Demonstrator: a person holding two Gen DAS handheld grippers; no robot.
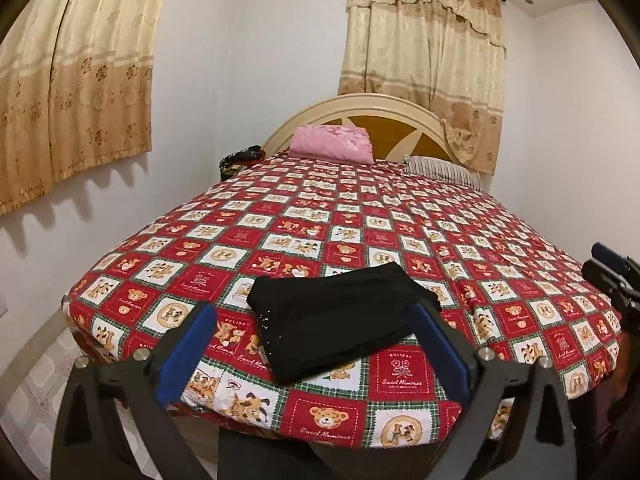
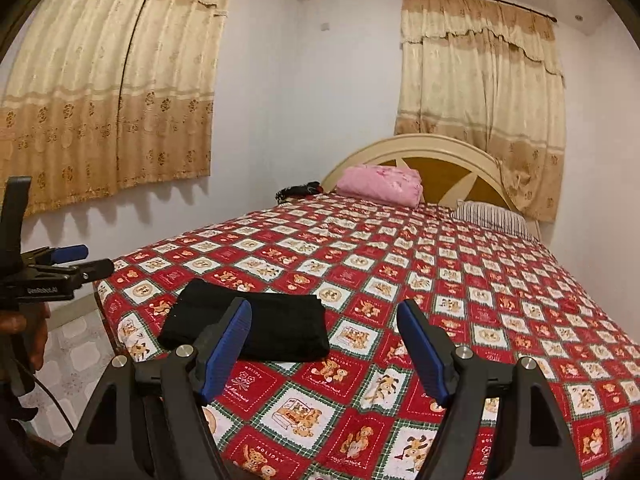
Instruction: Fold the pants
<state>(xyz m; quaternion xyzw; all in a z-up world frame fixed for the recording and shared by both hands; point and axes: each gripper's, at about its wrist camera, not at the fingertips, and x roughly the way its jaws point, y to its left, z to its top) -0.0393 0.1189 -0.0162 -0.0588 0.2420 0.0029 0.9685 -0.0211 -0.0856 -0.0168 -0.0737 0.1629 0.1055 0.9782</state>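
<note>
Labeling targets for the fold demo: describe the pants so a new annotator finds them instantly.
Start at the bed with the red teddy-bear checked sheet. Go to its foot end, the corner away from the headboard. The pants lie there folded into a flat rectangle, the only plain black item; the pink bundle and striped pillow sit by the headboard.

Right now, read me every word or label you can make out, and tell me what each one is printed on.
"HOLIDAY" and "Sweet Memories": red squares of the bedspread.
"HOLIDAY": the bedspread's bear squares, too.
"GenRobot.AI": side of the left tool; last characters blurred.
The smaller line under "Sweet Memories" is too small to read.
</note>
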